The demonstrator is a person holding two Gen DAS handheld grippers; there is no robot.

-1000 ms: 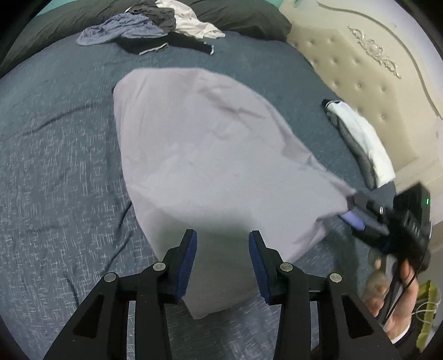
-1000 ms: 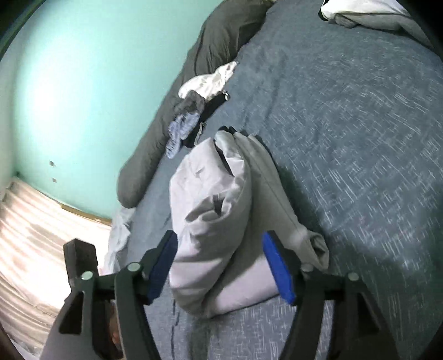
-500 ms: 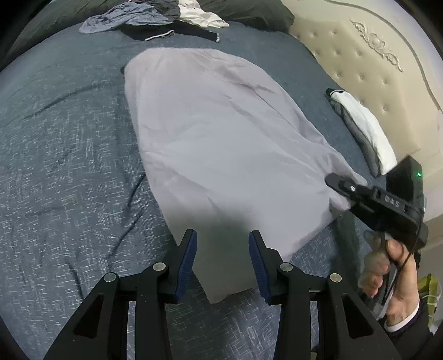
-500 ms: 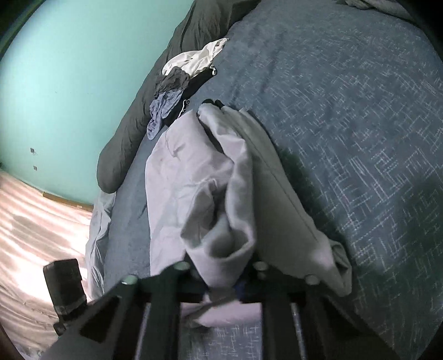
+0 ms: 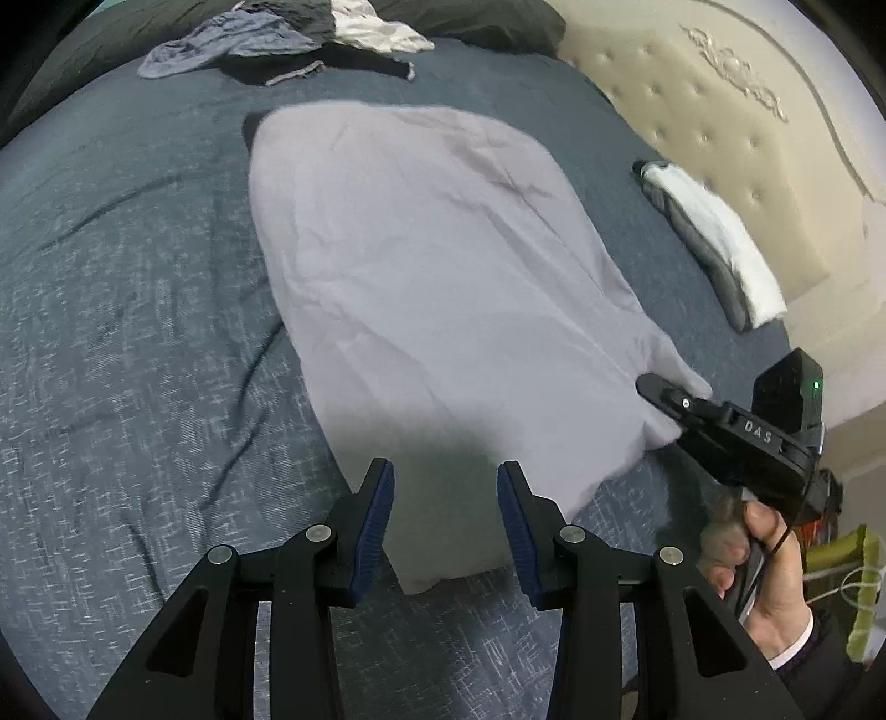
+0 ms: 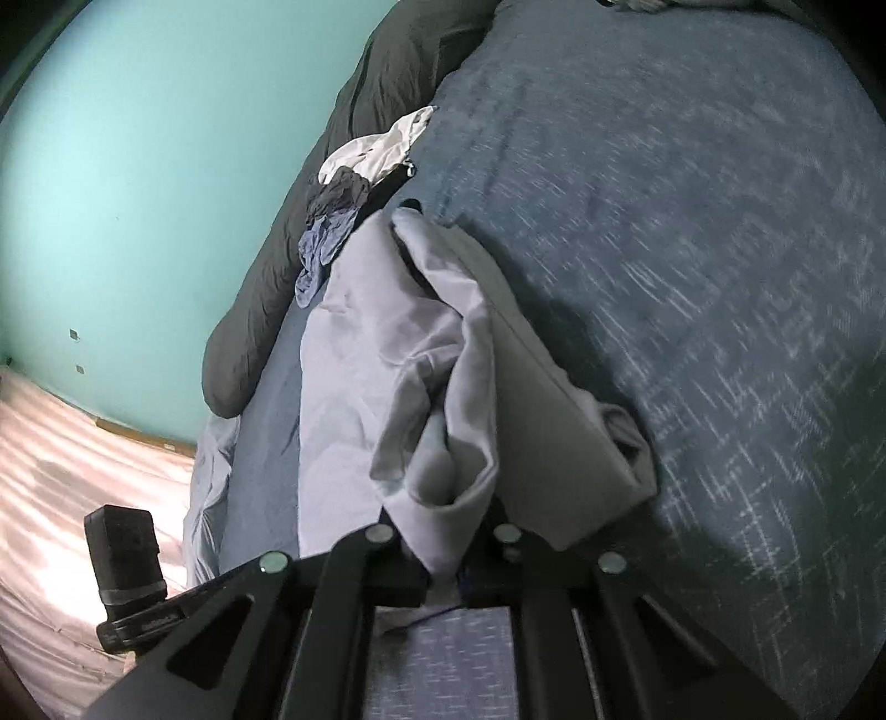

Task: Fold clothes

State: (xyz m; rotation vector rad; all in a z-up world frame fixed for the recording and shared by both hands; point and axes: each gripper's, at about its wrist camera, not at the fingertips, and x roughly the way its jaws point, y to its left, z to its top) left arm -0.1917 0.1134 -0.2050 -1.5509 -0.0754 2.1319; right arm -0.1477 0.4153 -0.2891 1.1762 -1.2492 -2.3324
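Grey garment spread on the bed, one corner pinched, folding partly under way.

Nearest, the left gripper [image 5: 446, 515] hovers with its blue pads well apart and nothing between them, just above the near edge of the light grey garment [image 5: 432, 266]. At about 3 o'clock the right gripper [image 5: 664, 396] is clamped tight on that garment's right corner, the cloth bunched up between its jaws in the right wrist view. The garment lies mostly flat on the blue bed [image 5: 127, 310]; judging by this, further folds remain. Farther off at 2 o'clock a folded stack [image 5: 714, 238] rests by the headboard [image 5: 736, 99], and at 12 o'clock a loose clothes heap [image 5: 288, 39] waits unfolded.
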